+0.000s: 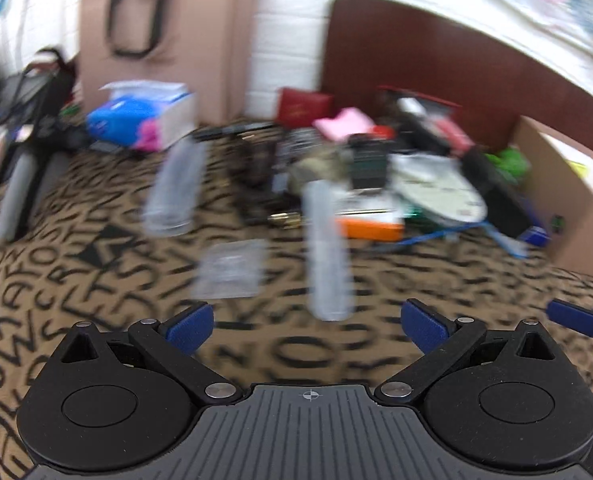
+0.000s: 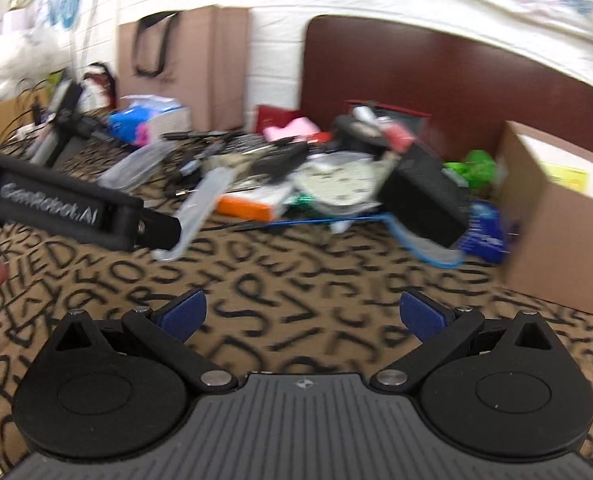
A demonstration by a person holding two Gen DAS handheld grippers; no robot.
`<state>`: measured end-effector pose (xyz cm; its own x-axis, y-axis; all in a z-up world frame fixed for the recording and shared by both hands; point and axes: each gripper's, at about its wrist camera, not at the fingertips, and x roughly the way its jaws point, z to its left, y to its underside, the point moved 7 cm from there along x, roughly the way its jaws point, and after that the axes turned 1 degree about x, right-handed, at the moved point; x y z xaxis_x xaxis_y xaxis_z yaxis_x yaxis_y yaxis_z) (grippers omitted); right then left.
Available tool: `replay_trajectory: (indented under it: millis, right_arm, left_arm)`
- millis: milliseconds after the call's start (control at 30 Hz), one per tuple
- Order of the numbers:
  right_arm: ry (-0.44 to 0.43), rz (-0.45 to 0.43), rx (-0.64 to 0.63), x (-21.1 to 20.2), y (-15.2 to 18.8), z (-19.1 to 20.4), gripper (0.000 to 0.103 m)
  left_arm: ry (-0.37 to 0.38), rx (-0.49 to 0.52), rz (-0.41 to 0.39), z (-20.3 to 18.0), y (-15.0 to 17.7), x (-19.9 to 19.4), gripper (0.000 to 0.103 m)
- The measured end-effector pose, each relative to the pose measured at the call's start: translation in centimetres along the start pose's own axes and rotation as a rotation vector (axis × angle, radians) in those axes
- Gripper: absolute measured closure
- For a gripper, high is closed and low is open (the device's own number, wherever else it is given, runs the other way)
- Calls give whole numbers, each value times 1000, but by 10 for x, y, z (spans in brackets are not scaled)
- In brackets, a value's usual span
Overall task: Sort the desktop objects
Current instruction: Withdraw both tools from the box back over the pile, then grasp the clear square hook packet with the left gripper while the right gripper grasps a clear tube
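While both sets of jaws stand released and empty, the left gripper [image 1: 307, 322] is nearer the long clear plastic tube [image 1: 328, 252], lying just ahead (long axis running near to far) on the letter-patterned tabletop [image 1: 96, 280]; right gripper [image 2: 302, 316] hovers apart.

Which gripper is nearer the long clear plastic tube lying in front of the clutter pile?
Left. The left gripper sits open just short of the clear tube, whose near end lies between its fingers. The right gripper, also open, is farther back and to the tube's right.
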<state>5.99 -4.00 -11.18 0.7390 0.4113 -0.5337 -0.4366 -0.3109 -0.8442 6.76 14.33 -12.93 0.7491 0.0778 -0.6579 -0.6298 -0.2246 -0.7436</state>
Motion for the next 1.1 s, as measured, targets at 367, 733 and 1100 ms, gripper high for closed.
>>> replay_trajectory:
  millis: [367,733,1100]
  right_arm:
    - [-65,35,-80,39,-9,48,13]
    - [-89,32,-130,71,-25,77,32]
    - [-88,54,-122,89,-29,78,67]
  left_arm:
    - [3,-53,42,48,-8,41,3]
    - [42,10,63,53,-20,64,26]
    - [78,9,83,50,-20,65,54]
